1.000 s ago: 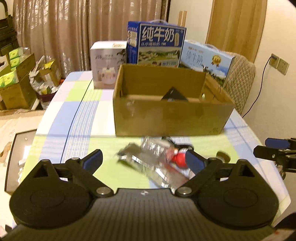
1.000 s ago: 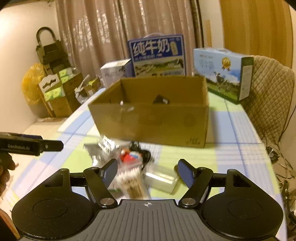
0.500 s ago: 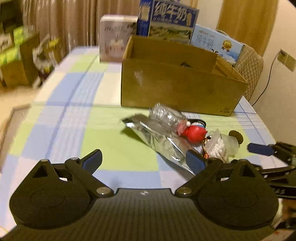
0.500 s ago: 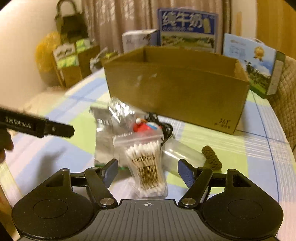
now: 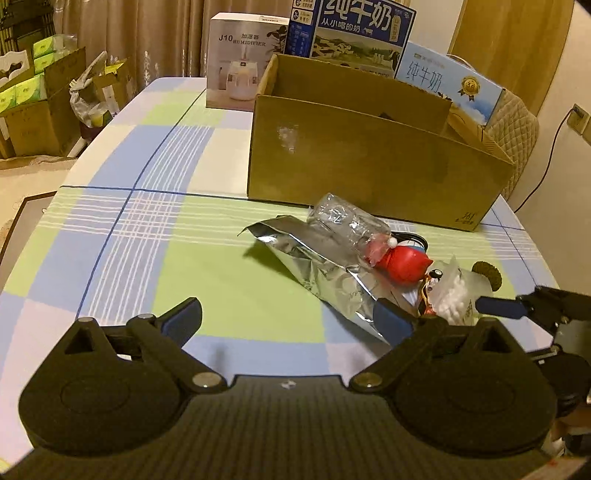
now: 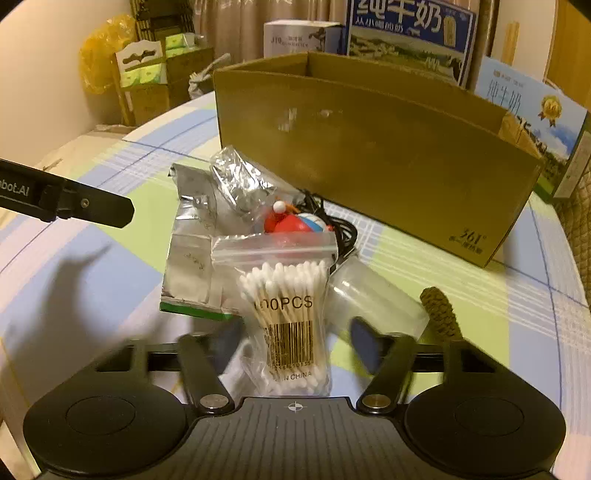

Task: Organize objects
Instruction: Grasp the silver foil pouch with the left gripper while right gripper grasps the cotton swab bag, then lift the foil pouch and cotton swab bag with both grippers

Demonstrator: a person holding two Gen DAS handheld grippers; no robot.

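A clear bag of cotton swabs (image 6: 288, 295) lies at the near end of a small heap on the checked tablecloth. My right gripper (image 6: 295, 332) straddles it with its jaws closing; the blurred fingers stand a little off the bag's sides. Behind the bag are a red toy (image 6: 291, 221), a silver foil pouch (image 6: 192, 221), a crushed clear bottle (image 6: 240, 181) and a clear plastic jar (image 6: 369, 299). My left gripper (image 5: 288, 319) hovers open over bare cloth, its right finger by the foil pouch (image 5: 317, 273). The open cardboard box (image 5: 369, 166) stands behind the heap.
A brown cone-shaped thing (image 6: 441, 314) and a black cable (image 6: 340, 229) lie beside the heap. Milk cartons (image 5: 354, 33) and a humidifier box (image 5: 240, 55) stand behind the cardboard box. A quilted chair (image 5: 517, 122) is at the right, stacked boxes (image 5: 33, 92) on the floor at the left.
Both grippers have sunk toward the table and tipped downward. The right gripper has come over the swab bag and its fingers have narrowed around it. The left gripper stays open.
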